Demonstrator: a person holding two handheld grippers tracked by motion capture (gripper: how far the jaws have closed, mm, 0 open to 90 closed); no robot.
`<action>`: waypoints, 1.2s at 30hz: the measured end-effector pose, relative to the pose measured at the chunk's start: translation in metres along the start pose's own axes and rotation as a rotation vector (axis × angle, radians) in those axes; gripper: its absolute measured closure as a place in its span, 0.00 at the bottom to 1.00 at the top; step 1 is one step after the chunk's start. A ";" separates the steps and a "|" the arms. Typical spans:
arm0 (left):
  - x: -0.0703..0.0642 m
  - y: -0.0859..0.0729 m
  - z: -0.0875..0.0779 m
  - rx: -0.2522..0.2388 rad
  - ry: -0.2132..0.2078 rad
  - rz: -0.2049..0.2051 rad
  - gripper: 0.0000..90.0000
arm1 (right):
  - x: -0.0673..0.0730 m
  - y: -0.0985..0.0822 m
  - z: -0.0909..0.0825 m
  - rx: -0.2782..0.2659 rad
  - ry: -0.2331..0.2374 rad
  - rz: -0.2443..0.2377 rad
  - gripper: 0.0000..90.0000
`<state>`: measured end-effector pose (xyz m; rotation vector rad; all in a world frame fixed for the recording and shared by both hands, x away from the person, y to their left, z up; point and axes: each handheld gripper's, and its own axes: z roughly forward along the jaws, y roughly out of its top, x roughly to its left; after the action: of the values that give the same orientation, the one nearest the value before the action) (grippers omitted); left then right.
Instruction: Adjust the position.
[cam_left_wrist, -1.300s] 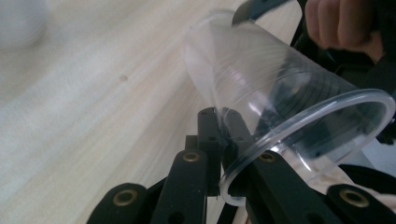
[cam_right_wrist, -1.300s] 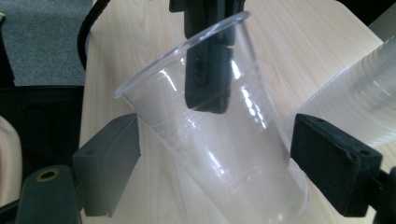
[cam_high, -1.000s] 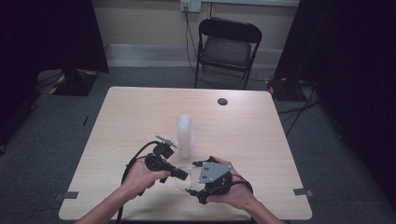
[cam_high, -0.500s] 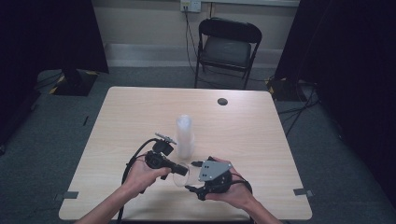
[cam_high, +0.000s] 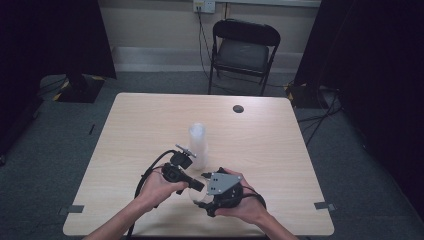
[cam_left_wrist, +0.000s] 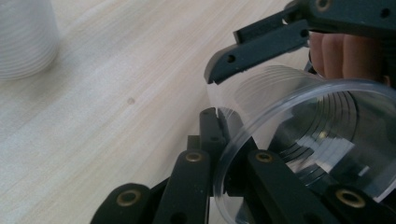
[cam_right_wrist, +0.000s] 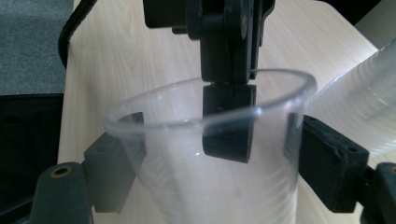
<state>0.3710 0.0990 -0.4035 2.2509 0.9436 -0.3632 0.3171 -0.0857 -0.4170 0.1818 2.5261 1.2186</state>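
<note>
A clear plastic cup (cam_high: 196, 197) is held on its side between both grippers, near the table's front edge. My left gripper (cam_left_wrist: 218, 122) is shut on the cup's rim (cam_left_wrist: 243, 140), one jaw inside and one outside; the right gripper view shows it (cam_right_wrist: 229, 116) coming down over the rim. My right gripper (cam_right_wrist: 210, 170) straddles the cup's body (cam_right_wrist: 187, 196). Its jaws have just been opening a little, with the cup between them and both pads against its wall. A tall stack of clear cups (cam_high: 198, 142) stands upright just behind the hands.
A small black round disc (cam_high: 238, 108) lies near the table's far edge. A black folding chair (cam_high: 245, 47) stands beyond the table (cam_high: 300, 165). The left gripper's cable (cam_high: 145, 175) loops over the front left of the tabletop.
Both hands have stayed in place near the front edge. The cup has remained between the two grippers, with the left one on its rim.
</note>
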 end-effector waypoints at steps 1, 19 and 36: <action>0.000 0.000 0.001 0.002 -0.004 0.000 0.99 | 0.000 0.000 0.000 -0.003 -0.003 0.000 0.23; -0.003 -0.001 0.003 -0.055 0.039 0.030 0.90 | 0.000 -0.001 -0.004 -0.030 -0.025 -0.004 0.33; -0.003 -0.009 0.004 -0.180 0.045 0.050 0.68 | -0.009 -0.011 -0.009 -0.048 -0.044 0.094 0.34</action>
<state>0.3625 0.0992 -0.4095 2.1215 0.9035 -0.1979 0.3226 -0.1012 -0.4185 0.3155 2.4735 1.2947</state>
